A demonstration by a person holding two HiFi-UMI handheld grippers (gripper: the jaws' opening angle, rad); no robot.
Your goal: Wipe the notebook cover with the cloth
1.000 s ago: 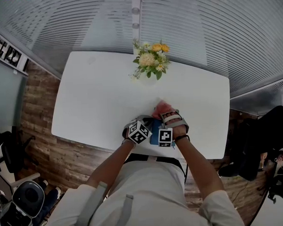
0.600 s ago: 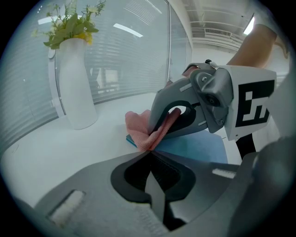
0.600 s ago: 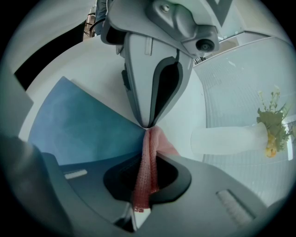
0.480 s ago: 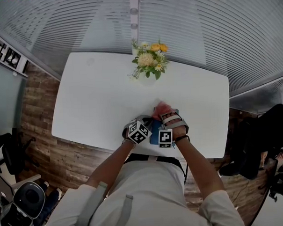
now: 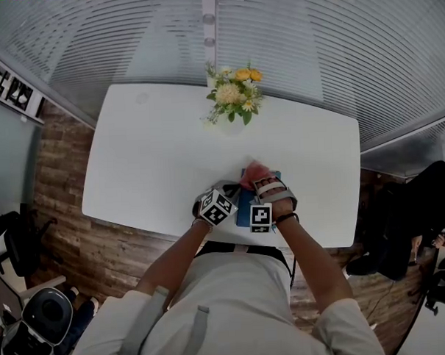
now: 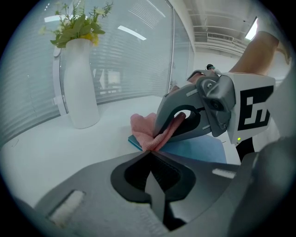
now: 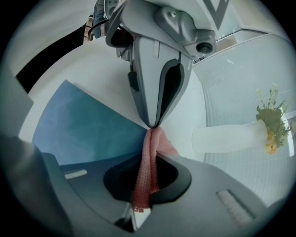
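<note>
Notebook (image 5: 243, 211): blue, flat on the white table (image 5: 148, 161), on the person's side of the vase (image 6: 79, 83) and well apart from it. Largely covered by both grippers in the head view. Long axis apparently running from the table's near edge toward the vase; not certain.

Cloth (image 7: 147, 176): pink, over the notebook end nearer the vase. Drawn into a narrow band, long axis running straight from one gripper to the other. Loose fold spilling off that notebook end, toward the vase.

Left gripper (image 6: 150, 153): jaws closed, tips pinching one end of the cloth.

Right gripper (image 7: 149, 159): jaws clamped on the cloth band, the band passing deep between them and out at the tips.

Grippers set nose to nose just above the notebook, tips almost touching, joined only by the cloth. Both on the person's side of the vase.
</note>
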